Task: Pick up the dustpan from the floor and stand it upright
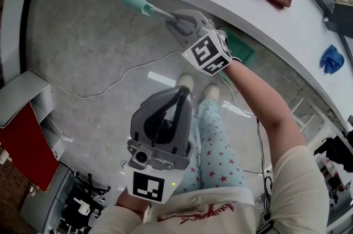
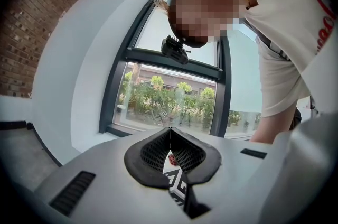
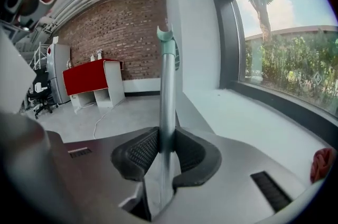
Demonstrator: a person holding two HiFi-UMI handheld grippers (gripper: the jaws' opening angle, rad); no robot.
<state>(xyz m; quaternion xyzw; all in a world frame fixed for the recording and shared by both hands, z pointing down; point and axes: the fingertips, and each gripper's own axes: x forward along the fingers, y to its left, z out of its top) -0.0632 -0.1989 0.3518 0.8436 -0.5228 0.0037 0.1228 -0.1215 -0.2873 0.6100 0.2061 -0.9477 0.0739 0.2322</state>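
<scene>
holding dustpan handle (image 3: pixel 168 85): right gripper (image 3: pixel 166 146) clamps it to stand it upright; left gripper (image 2: pixel 170 151) idle, jaws together, empty.

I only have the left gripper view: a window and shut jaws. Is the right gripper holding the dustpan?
Observer: Yes, the right gripper has its jaws closed on the dustpan's metal handle.
Operator: Which way does the handle run?
Observer: In the right gripper view it runs straight out past the jaws, teal grip at the far end.
Operator: Where is the pan?
Observer: The head view shows the green pan partly hidden behind that gripper's marker cube.
</scene>
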